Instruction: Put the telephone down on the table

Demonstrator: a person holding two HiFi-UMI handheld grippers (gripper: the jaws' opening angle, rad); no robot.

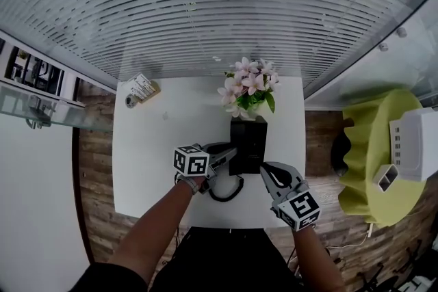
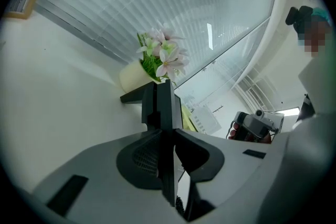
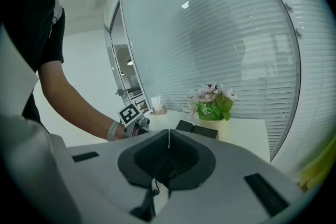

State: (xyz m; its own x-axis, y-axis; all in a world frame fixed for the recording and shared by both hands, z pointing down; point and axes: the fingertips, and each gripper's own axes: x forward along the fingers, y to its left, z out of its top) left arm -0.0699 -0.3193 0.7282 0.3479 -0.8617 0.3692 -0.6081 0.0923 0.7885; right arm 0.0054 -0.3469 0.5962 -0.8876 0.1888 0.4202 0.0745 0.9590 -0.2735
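A black telephone (image 1: 248, 140) stands on the white table (image 1: 164, 154), just in front of a flower pot. Its coiled cord (image 1: 226, 193) loops near the table's front edge. My left gripper (image 1: 229, 154) reaches in at the telephone's left side. In the left gripper view the jaws of the left gripper (image 2: 168, 139) are closed on a thin black slab, the handset (image 2: 160, 105), seen edge-on. My right gripper (image 1: 268, 173) hovers to the right of the telephone base (image 3: 197, 128). The right gripper (image 3: 168, 136) has its jaws together with nothing between them.
Pink flowers (image 1: 248, 89) stand right behind the telephone. A small card holder (image 1: 142, 87) sits at the table's far left corner. A glass wall with blinds runs behind the table. To the right stands a yellow-green covered seat (image 1: 373, 154) with a white box (image 1: 414, 143) on it.
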